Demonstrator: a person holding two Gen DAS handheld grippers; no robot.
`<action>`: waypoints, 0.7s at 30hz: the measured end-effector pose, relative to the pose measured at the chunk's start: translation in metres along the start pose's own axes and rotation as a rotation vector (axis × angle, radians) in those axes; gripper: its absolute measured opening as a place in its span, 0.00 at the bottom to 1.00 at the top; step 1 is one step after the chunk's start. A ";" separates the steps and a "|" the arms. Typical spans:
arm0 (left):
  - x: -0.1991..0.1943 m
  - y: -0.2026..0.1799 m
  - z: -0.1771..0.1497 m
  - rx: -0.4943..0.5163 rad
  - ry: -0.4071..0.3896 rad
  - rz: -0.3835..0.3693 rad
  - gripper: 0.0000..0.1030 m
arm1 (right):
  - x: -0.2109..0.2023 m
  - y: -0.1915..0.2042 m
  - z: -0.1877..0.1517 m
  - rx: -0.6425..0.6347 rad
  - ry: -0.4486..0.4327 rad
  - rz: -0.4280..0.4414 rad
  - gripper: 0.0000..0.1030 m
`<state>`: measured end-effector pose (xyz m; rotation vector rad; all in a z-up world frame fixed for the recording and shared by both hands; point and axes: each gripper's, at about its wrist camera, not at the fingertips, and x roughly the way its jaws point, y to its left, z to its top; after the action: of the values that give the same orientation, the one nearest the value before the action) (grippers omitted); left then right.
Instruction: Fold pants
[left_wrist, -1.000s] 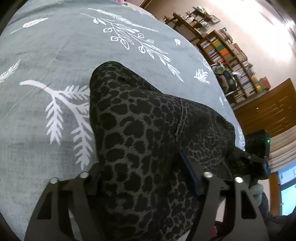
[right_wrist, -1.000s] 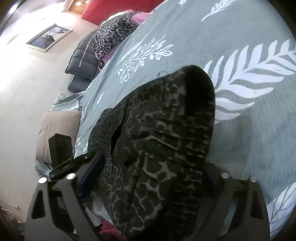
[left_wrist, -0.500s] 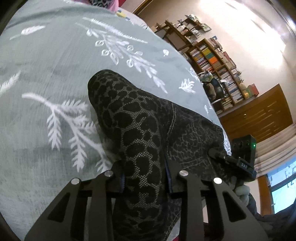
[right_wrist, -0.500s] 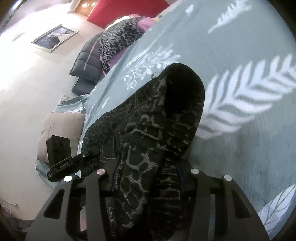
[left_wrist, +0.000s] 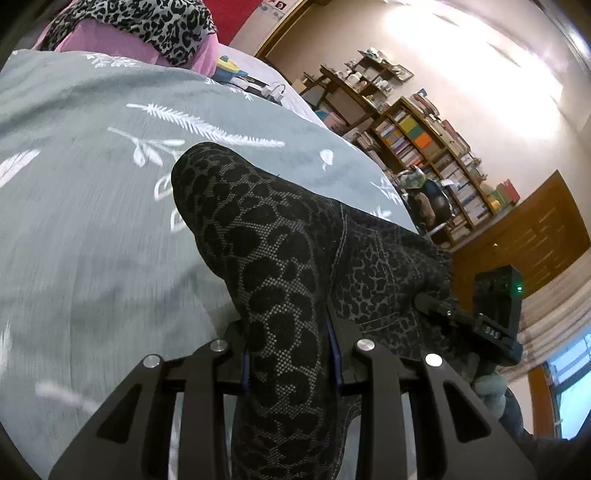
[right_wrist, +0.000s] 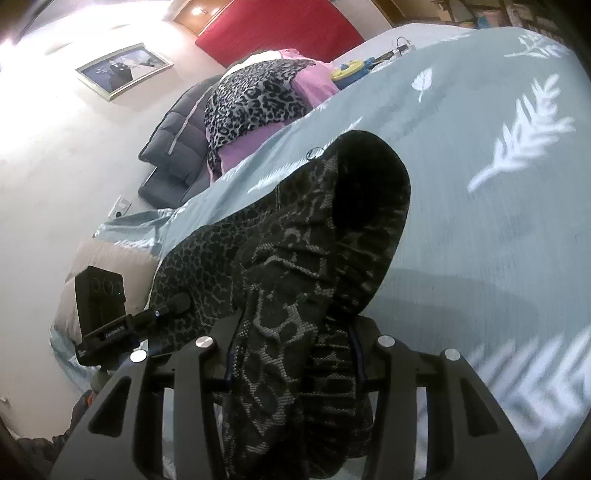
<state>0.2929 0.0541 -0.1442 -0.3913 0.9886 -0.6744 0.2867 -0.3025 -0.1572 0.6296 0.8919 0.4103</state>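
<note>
Dark leopard-print pants (left_wrist: 266, 236) lie on a grey-green bedspread with white leaf prints (left_wrist: 74, 229). My left gripper (left_wrist: 290, 350) is shut on a fold of the pants and lifts it off the bed. My right gripper (right_wrist: 291, 343) is shut on the other end, near the gathered waistband (right_wrist: 354, 258). The right gripper shows in the left wrist view (left_wrist: 480, 325), and the left gripper shows in the right wrist view (right_wrist: 122, 325). The cloth hides both grippers' fingertips.
A pile of leopard-print and pink clothes (right_wrist: 258, 92) lies at the head of the bed, with a dark puffy jacket (right_wrist: 177, 147) beside it. A yellow and blue object (right_wrist: 349, 70) sits near them. Bookshelves (left_wrist: 424, 147) and a wooden cabinet (left_wrist: 524, 236) stand past the bed's edge.
Both grippers went from open around the pants to shut on them. They have since risen and tilted up, lifting the gripped cloth off the bedspread.
</note>
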 end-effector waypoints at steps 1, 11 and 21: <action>0.007 0.002 0.008 0.003 -0.002 0.005 0.29 | 0.006 -0.003 0.010 0.000 -0.002 -0.003 0.44; 0.068 0.026 0.075 -0.008 -0.015 0.022 0.29 | 0.061 -0.050 0.081 0.003 -0.005 -0.060 0.44; 0.111 0.053 0.071 -0.006 0.075 0.129 0.55 | 0.085 -0.073 0.070 -0.031 0.029 -0.159 0.51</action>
<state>0.4138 0.0178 -0.2093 -0.3063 1.0774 -0.5728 0.3977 -0.3321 -0.2225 0.5209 0.9541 0.2901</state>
